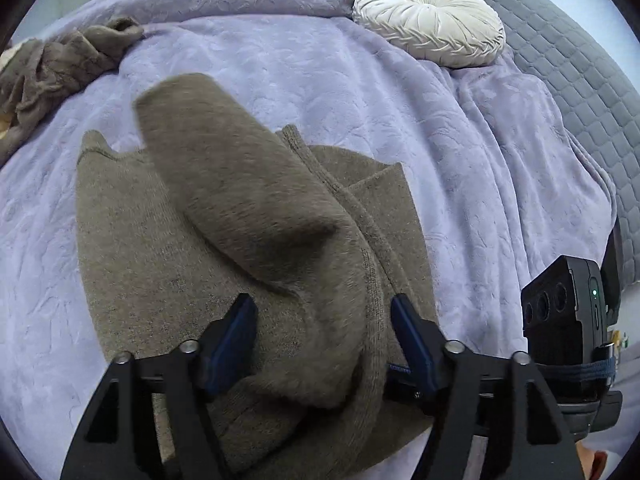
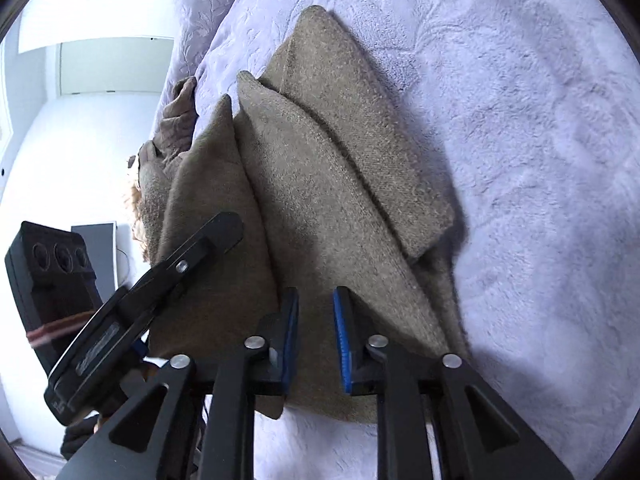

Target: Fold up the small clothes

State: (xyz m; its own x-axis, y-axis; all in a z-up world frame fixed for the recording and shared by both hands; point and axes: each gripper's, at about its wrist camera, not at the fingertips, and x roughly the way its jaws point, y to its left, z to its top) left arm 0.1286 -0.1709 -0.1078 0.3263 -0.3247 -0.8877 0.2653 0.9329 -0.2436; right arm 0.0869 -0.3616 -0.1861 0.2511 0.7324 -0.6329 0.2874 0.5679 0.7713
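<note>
I have the lavender blanket (image 1: 360,92) spread over the whole bed, and on it, right under both of my tools, the brown knit garment (image 1: 168,240). It lies mostly flat with a sleeve (image 1: 240,184) thrown diagonally across the body, running from between my left fingers up and away toward the far left. In the right wrist view the same garment (image 2: 320,184) shows as stacked folded panels, their long edges running away from me and slightly left.

A round cream cushion (image 1: 430,24) sits well apart at the far right, beside a grey quilted cover (image 1: 580,80), and a crumpled brown cloth (image 1: 60,64) lies at the far left edge.

The left gripper (image 1: 324,340) stands wide, its jaws clear on either side of the sleeve's near end and not pressing it. The right gripper (image 2: 316,336) is parted only narrowly; knit fabric shows in the gap, but I judge the pads are not pinching it, though the angle is poor and I would not swear to that.

What my next fold turns on: the sleeve's long axis lines up with the left tool, which sits directly at its near end, so the left hand is the nearer one. The right tool is at the garment's near edge, to the right of the left one.
</note>
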